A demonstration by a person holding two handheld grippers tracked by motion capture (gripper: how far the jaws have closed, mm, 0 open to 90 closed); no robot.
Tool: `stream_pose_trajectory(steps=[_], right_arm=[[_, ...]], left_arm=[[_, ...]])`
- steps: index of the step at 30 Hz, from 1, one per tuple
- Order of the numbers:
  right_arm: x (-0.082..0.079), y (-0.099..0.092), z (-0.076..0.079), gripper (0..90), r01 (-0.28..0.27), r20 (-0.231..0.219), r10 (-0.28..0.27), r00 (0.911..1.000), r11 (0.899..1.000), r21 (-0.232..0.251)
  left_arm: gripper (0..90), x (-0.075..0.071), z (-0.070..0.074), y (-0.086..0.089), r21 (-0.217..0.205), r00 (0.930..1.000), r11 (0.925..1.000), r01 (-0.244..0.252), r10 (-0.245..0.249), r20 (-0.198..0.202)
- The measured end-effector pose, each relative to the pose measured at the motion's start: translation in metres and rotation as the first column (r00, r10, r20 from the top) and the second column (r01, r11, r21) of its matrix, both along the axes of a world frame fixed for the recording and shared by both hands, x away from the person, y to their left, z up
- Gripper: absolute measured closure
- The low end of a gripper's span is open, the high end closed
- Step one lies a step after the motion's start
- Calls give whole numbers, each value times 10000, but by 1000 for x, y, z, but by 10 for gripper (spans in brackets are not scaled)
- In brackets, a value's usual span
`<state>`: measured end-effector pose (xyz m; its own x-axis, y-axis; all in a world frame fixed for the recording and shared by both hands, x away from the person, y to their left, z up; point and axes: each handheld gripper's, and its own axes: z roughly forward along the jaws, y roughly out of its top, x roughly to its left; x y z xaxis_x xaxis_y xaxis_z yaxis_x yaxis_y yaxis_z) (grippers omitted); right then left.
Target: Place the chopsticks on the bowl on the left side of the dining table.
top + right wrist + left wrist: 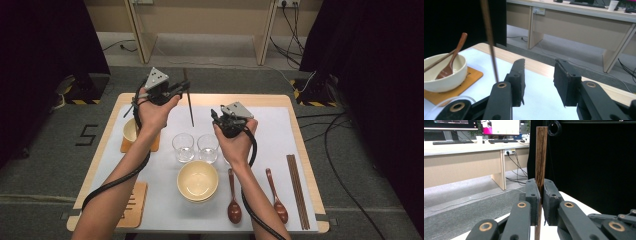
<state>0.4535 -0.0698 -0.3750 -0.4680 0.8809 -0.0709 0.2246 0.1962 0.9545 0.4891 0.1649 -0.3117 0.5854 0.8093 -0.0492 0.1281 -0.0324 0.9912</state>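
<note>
With the left gripper (183, 89) clamped on the dark wooden chopstick (190, 107) and the right gripper (216, 118) standing apart and empty, the stick was best carried upright to the cream bowl on the orange coaster (129, 131).

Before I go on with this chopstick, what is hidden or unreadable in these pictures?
- Chopstick in the left claw: top end cut off by the upper edge of the left gripper view, lower end by the bottom edge.
- Bowl on the orange mat: left forearm covers most of it in the high view.
- Right claw: whether it is open cannot be read in the high view; the hand hides it.
</note>
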Motion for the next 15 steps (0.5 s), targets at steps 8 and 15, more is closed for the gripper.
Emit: stream_pose_trajectory(steps=[8,15], right_arm=[[-5,-25,-8,602,457,-160,-454,9988,9988,167],[-8,-44,-18,598,897,-257,-889,9957,9954,323]], left_arm=[[834,-5,-2,13,29,9995,9996,-298,298,40],[834,-9,-3,22,107,9990,9989,-452,451,71]])
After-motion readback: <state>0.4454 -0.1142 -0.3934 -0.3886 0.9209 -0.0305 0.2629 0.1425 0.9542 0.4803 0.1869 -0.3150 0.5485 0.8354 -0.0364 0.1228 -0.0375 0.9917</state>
